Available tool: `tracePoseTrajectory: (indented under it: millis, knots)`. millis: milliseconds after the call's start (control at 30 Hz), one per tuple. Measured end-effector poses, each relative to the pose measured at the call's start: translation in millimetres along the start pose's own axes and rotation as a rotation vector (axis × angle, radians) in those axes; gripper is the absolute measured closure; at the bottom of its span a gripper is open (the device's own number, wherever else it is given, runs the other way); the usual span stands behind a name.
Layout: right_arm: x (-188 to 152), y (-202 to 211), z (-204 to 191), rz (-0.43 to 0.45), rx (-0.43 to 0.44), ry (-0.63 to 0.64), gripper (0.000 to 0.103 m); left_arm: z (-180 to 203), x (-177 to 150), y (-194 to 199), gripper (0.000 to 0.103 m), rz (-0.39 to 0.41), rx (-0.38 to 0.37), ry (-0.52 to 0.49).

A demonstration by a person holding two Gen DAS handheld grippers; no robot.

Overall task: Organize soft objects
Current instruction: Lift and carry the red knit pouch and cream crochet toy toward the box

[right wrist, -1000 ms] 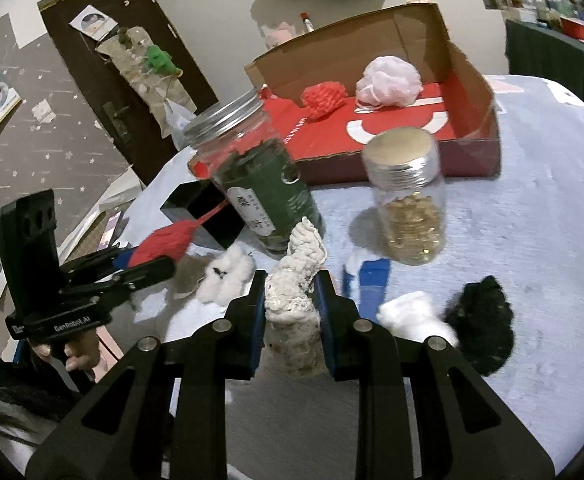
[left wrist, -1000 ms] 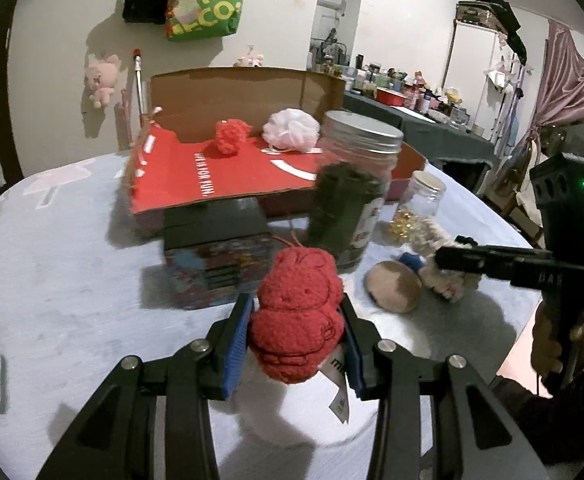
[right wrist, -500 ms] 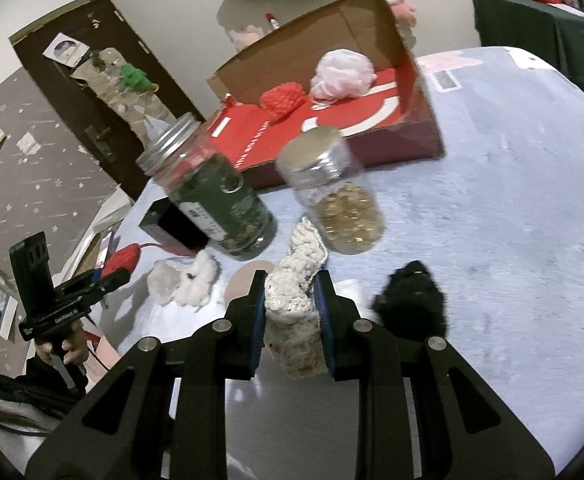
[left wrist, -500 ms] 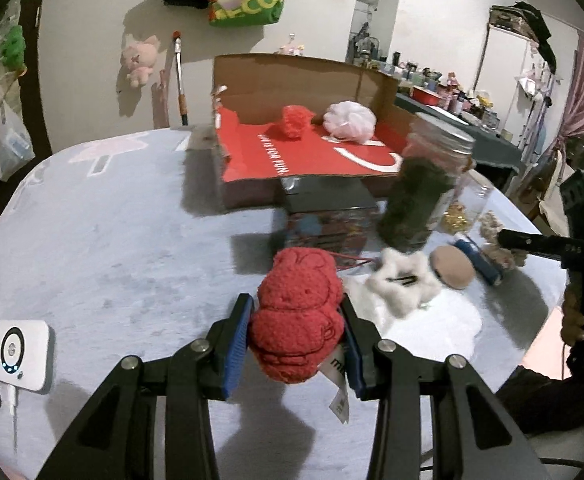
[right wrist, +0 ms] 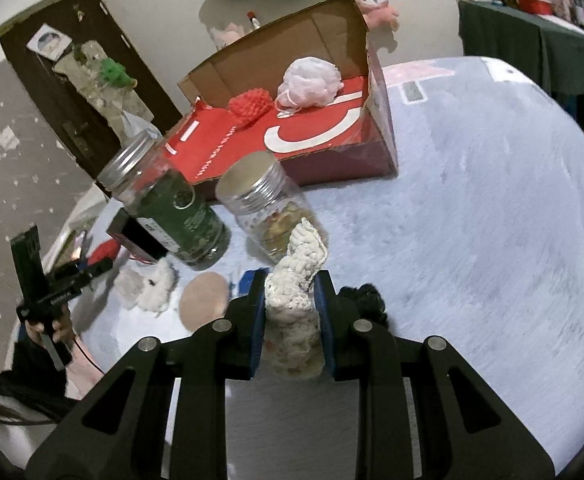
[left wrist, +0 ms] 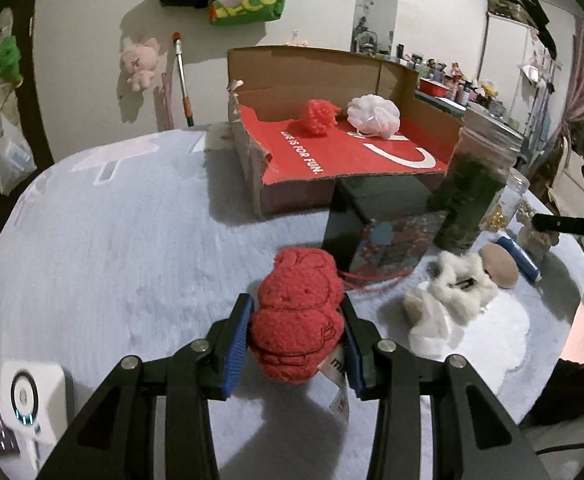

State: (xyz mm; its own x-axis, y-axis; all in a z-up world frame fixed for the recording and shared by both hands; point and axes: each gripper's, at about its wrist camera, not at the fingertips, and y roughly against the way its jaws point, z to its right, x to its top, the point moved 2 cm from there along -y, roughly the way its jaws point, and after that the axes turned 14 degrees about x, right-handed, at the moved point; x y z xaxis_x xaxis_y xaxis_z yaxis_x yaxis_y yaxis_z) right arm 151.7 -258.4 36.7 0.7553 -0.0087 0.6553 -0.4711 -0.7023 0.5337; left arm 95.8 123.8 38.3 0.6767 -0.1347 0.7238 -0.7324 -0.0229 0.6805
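My left gripper (left wrist: pixel 295 338) is shut on a red plush toy (left wrist: pixel 297 314) with a white tag, held above the grey table. My right gripper (right wrist: pixel 291 312) is shut on a cream knitted toy (right wrist: pixel 293 280). An open cardboard box with a red floor (left wrist: pixel 343 152) stands at the back of the table; it also shows in the right wrist view (right wrist: pixel 292 136). In it lie a red pompom (left wrist: pixel 321 115) and a pale pink mesh puff (left wrist: pixel 373 115). A white fluffy toy (left wrist: pixel 457 286), a tan round pad (left wrist: pixel 499 266) and a black fluffy toy (right wrist: pixel 365 296) lie on the table.
A tall jar of dark green stuff (left wrist: pixel 471 192), a smaller jar of golden bits (right wrist: pixel 270 212) and a dark printed box (left wrist: pixel 383 232) stand in front of the cardboard box. A blue tube (left wrist: pixel 517 254) lies by the pad. A white device (left wrist: pixel 32 394) lies at the table's near left.
Both grippers have lifted and drawn back with their toys still held. The left view swung left; the cardboard box now sits nearer the middle of both views.
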Motion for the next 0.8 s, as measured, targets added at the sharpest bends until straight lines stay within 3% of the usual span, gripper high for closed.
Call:
tracePoseTrajectory:
  millis: [300, 800]
  knots:
    - [25.5, -6.6, 2.7, -0.066, -0.09, 0.125, 0.081, -3.1, 22.5, -11.7, 0.06, 0.045, -0.015, -0.101]
    - [34.7, 2.5, 2.4, -0.093, -0.07, 0.132, 0.081, -0.6, 40.8, -13.5, 0.06, 0.064, -0.019, -0.175]
